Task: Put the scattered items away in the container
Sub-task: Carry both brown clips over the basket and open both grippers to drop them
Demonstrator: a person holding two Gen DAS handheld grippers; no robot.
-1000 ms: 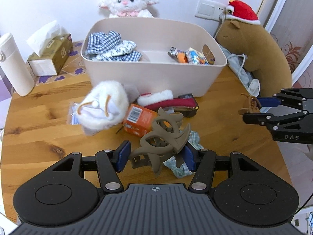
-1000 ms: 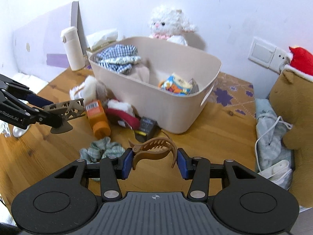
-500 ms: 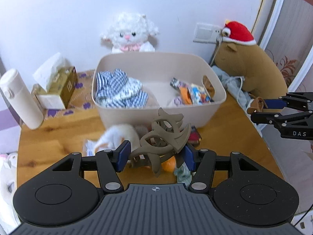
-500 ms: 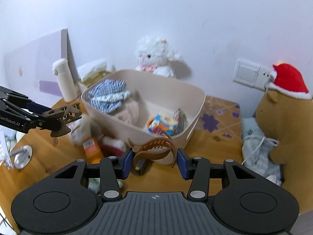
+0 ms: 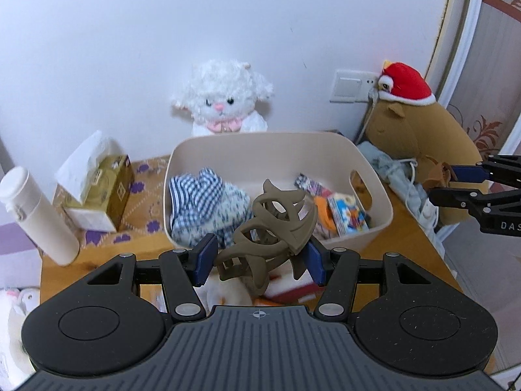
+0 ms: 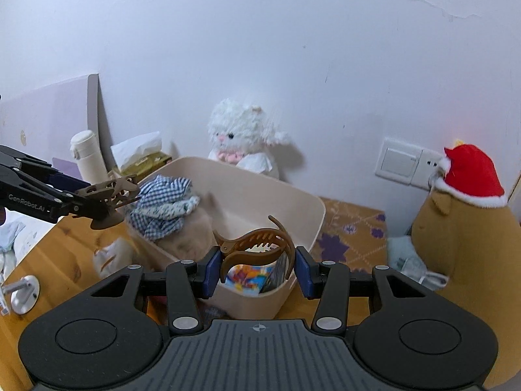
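Grey-brown hair clip (image 5: pixel 272 231) clamped in left claw (image 5: pixel 259 259), brown clip (image 6: pixel 257 249) in right claw (image 6: pixel 257 272); beige bin (image 5: pixel 374 182) holding checked cloth (image 5: pixel 202 202), snack packets (image 5: pixel 345 211).

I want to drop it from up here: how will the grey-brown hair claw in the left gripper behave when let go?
The grey-brown hair claw looks rigid, openwork plastic, so probably light. Its curved prongs might snag the checked cloth in the bin, or bounce off harder items.

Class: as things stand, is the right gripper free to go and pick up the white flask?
Probably not yet: the right gripper is shut on a brown hair clip, and the white flask stands beyond the beige bin.
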